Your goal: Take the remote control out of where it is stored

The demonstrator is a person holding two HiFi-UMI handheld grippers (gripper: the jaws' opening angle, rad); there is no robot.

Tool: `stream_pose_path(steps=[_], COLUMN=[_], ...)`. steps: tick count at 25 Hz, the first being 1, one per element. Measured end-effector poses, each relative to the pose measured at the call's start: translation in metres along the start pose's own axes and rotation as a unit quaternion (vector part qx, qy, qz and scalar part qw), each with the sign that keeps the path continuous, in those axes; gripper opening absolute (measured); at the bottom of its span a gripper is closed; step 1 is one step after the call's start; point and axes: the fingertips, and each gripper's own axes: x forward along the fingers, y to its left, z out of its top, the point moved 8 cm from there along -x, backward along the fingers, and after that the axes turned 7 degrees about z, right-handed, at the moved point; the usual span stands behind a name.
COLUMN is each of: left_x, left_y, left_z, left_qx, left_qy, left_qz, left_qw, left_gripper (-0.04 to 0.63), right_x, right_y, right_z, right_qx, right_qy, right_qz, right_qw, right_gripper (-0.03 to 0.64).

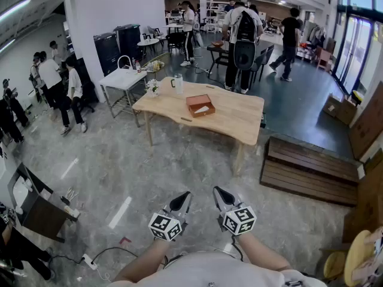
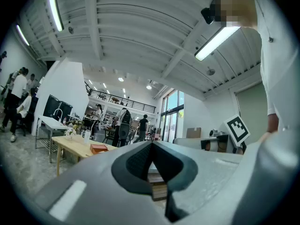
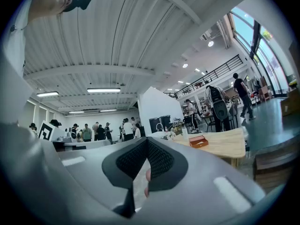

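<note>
A shallow brown box (image 1: 200, 105) lies open on the wooden table (image 1: 239, 121) across the room, with something pale inside; I cannot tell whether it is the remote control. The box also shows small in the left gripper view (image 2: 99, 148) and in the right gripper view (image 3: 198, 141). Both grippers are held level close to my body, far short of the table. My left gripper (image 1: 182, 200) (image 2: 151, 147) is shut with nothing in it. My right gripper (image 1: 221, 195) (image 3: 146, 142) is shut too, its tips meeting on nothing.
A clear jug (image 1: 178, 84) and a small flower vase (image 1: 153, 87) stand at the table's far left. A white table (image 1: 122, 78) lies beyond it. Wooden steps (image 1: 311, 169) sit to the right, a black stand (image 1: 36, 207) to my left. Several people stand around.
</note>
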Motion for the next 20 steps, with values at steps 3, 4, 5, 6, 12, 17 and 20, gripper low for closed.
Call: stream_pose_path(steps=[3, 4, 5, 6, 12, 17, 20], left_x=[-0.001, -0.001, -0.001, -0.001, -0.006, -0.011, -0.011], left_y=[0.003, 0.004, 0.006, 0.008, 0.025, 0.041, 0.052], left_z=[0.000, 0.000, 0.000, -0.001, -0.010, -0.010, -0.009], left_qx=[-0.001, -0.003, -0.005, -0.007, -0.017, -0.019, -0.021], left_qy=[0.004, 0.004, 0.004, 0.004, 0.010, 0.009, 0.009], left_qz=[0.001, 0.001, 0.000, 0.001, 0.006, 0.004, 0.002], left_qw=[1.0000, 1.0000, 1.0000, 1.0000, 0.9998, 0.9998, 0.9997], left_gripper=[0.002, 0.002, 0.002, 0.002, 0.002, 0.002, 0.002], right_x=[0.002, 0.003, 0.004, 0.005, 0.014, 0.028, 0.039], right_y=[0.001, 0.002, 0.002, 0.001, -0.001, 0.004, 0.006], right_z=[-0.001, -0.001, -0.001, -0.001, -0.008, -0.014, -0.016], right_qx=[0.001, 0.001, 0.001, 0.001, 0.011, 0.020, 0.032], right_qy=[0.002, 0.003, 0.004, 0.005, 0.007, 0.008, 0.003], right_qz=[-0.002, -0.002, -0.003, -0.003, -0.009, -0.010, -0.008], right_qw=[1.000, 1.000, 1.000, 1.000, 1.000, 1.000, 0.999], right_gripper=[0.026, 0.026, 0.026, 0.027, 0.028, 0.028, 0.028])
